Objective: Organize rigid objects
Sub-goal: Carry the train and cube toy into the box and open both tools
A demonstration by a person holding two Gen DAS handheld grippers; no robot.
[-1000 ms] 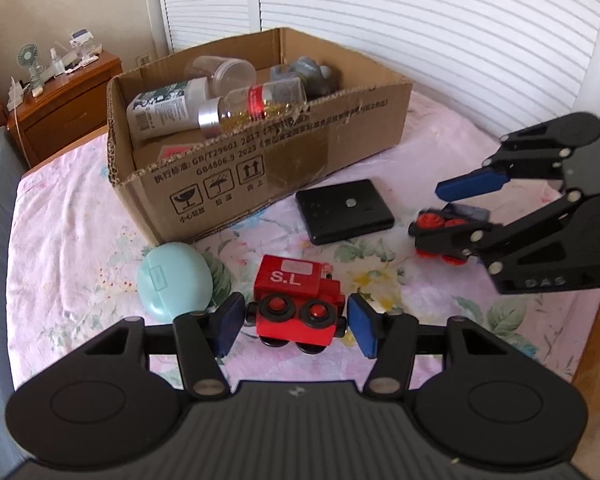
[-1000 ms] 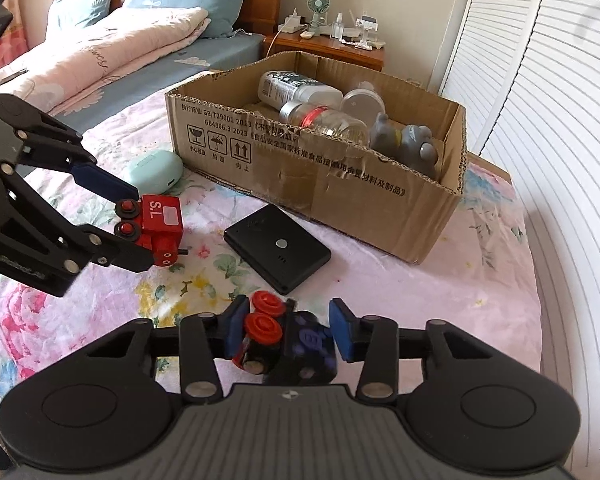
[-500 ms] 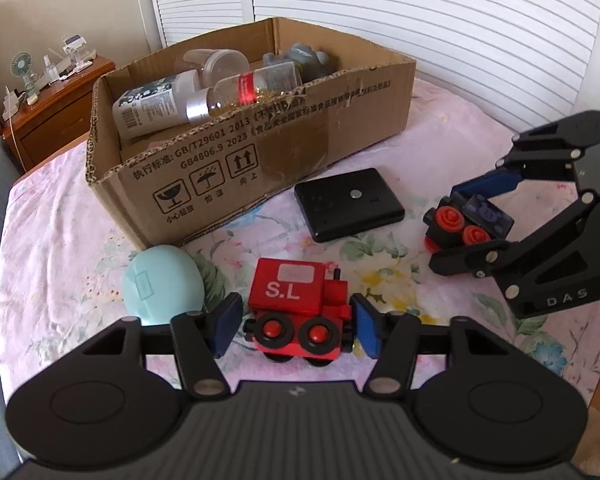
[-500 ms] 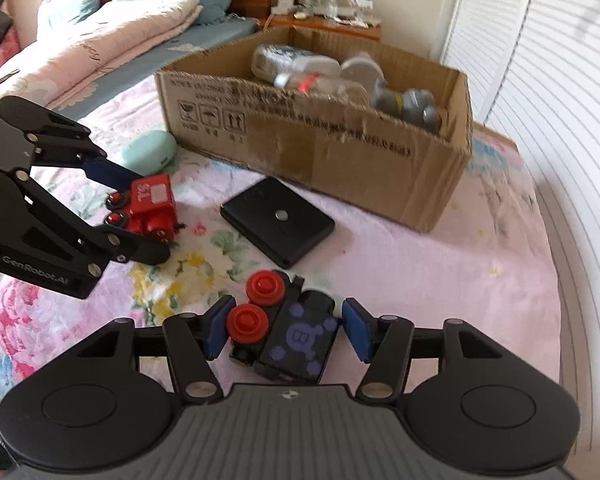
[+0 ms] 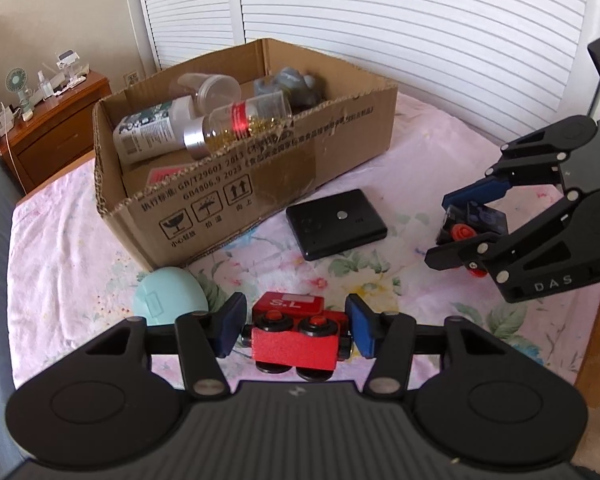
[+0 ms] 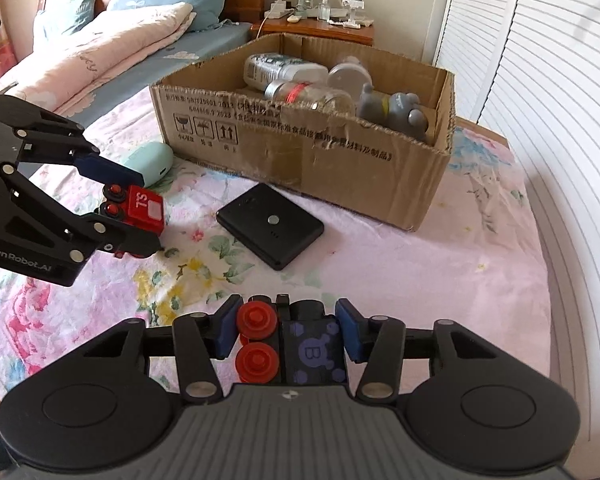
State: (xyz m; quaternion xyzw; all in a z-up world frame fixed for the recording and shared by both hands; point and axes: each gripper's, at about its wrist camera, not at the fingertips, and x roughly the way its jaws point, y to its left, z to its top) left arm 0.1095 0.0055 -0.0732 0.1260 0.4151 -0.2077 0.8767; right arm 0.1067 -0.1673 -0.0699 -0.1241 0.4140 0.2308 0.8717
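My left gripper has its jaws closing on a red toy train marked "S.L", both blue pads against its ends. Seen from the right wrist, the left gripper holds the train tilted, just above the floral sheet. My right gripper has its jaws closing on a dark toy car with red wheels. One pad presses the wheels, the other the body. In the left wrist view the right gripper holds the car at the right.
An open cardboard box beyond both grippers holds bottles, a clear jar and a grey figure. A flat black device lies in front of the box. A mint case rests by its near corner. Wooden nightstand behind, shutter doors right.
The red train has tipped toward the camera between the left pads. The dark car has turned between the right pads, its red wheels now against one pad. Both views shifted slightly.
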